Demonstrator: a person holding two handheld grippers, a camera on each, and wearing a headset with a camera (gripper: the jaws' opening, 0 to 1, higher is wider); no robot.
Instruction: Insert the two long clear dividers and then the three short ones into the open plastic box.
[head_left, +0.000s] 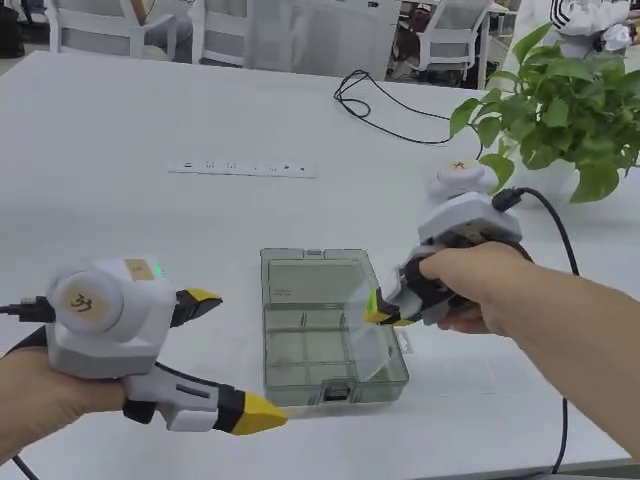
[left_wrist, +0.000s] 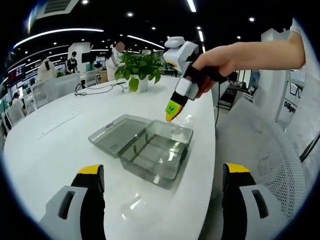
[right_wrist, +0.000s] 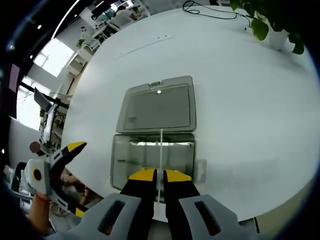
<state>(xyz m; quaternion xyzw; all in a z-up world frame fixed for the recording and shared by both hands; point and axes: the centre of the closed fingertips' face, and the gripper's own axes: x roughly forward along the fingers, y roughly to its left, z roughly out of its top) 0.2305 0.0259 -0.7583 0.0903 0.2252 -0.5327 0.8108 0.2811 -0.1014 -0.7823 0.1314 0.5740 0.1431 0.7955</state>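
On the white table (head_left: 120, 130), an open plastic box (head_left: 340, 388) is observed, its lid (head_left: 312, 275) folded back flat on the far side of the base. The box is of grey-tinted clear plastic. No divider is seen seated in the base.

The right gripper (head_left: 380, 315) is held over the right part of the base by the person's right hand (head_left: 475, 285). Its jaws are pressed together on a clear divider (head_left: 370, 340), which hangs below the yellow tips and is tilted over the base. In the right gripper view the divider is seen edge-on as a thin line running from the hinge side towards the front wall, near the middle of the base. Whether its lower edge touches the floor of the box cannot be told, nor whether it is a long or a short piece.

The left gripper (head_left: 230, 356) is held to the left of the box, apart from it, with its jaws spread wide and nothing between them.

A potted plant (head_left: 560, 110), a black cable (head_left: 400, 110) and a white power strip (head_left: 242, 168) are noted on the far part of the table, well apart from the box.
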